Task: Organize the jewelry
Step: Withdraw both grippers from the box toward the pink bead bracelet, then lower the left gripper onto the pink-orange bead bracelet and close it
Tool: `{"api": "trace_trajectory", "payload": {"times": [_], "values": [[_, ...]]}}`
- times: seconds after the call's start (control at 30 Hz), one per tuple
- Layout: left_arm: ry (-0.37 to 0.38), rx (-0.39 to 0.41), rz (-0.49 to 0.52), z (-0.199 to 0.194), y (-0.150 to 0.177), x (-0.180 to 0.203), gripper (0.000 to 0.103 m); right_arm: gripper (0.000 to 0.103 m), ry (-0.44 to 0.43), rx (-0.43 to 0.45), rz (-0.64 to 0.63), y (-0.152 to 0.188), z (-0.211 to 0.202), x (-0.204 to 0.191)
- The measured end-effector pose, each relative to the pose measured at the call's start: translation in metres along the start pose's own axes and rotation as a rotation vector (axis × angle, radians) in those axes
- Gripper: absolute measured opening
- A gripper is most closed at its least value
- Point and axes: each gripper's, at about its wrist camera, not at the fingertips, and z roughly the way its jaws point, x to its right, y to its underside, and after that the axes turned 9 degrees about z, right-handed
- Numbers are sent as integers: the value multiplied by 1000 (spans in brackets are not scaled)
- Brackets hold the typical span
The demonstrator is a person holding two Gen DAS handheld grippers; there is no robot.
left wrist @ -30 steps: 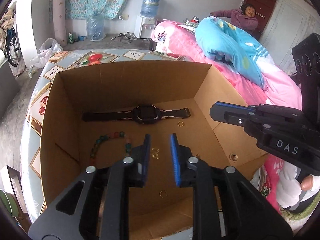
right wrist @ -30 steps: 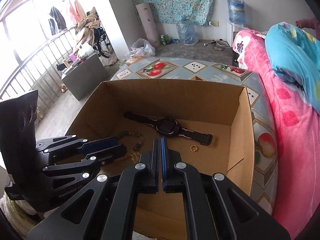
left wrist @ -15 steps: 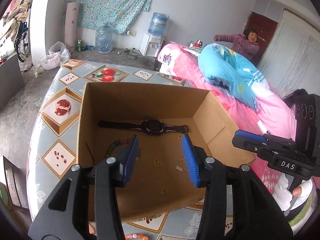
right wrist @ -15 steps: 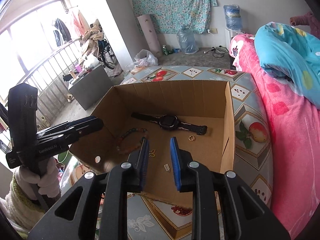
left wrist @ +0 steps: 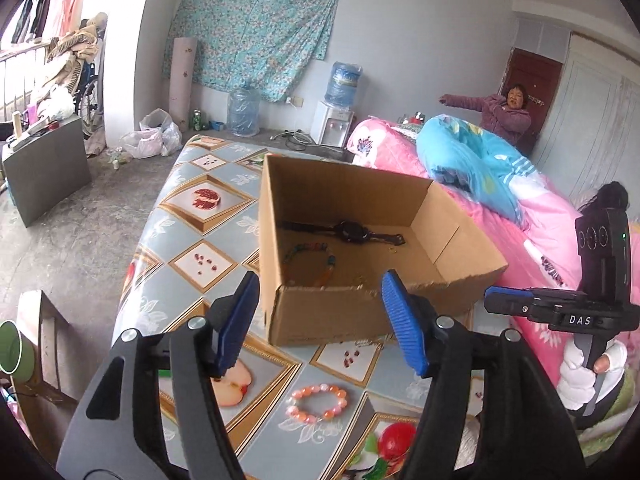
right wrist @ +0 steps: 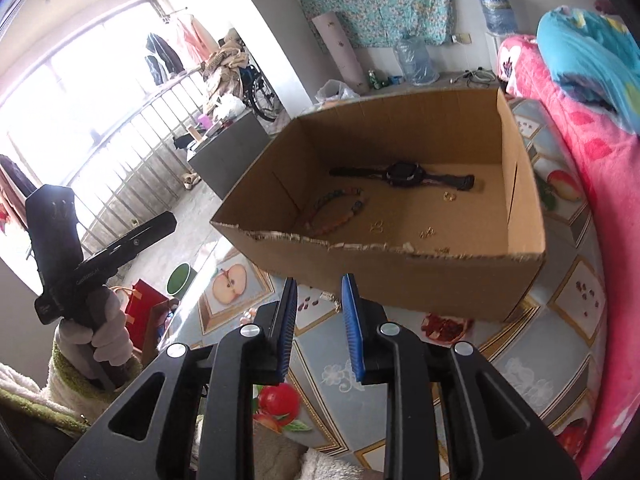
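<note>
Left gripper [left wrist: 320, 320]: jaws opening, wide apart, nothing btwn them, above the table [left wrist: 192, 232] just short of the cardboard box [left wrist: 332, 312]. Right gripper [right wrist: 319, 320]: jaws slightly parted, empty. Pink bead bracelet [left wrist: 318, 402] lies on the table in front of the box. Inside box: black watch [right wrist: 404, 174], multicolour bead bracelet [right wrist: 336, 210], small gold pieces [right wrist: 428, 232] on the floor.

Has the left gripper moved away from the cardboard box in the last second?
Yes. The left gripper has pulled back out of the cardboard box; its tips now sit before the near wall, jaws opening and empty.
</note>
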Motion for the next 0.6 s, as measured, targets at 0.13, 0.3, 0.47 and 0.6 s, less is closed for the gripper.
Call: {"api": "trace_trajectory", "payload": {"times": [0.13, 0.3, 0.47, 0.6], "values": [[-34, -97, -7, 12, 35, 1, 62, 23, 24, -55, 4, 16, 34, 1], [-52, -222, -14, 34, 75, 6, 62, 23, 95, -84, -87, 28, 78, -6], [-32, -275, -25, 44, 96, 14, 62, 23, 185, -62, -200, 35, 106, -17], [-36, -285, 14, 44, 104, 26, 62, 23, 232, -56, -242, 37, 122, -19]]}}
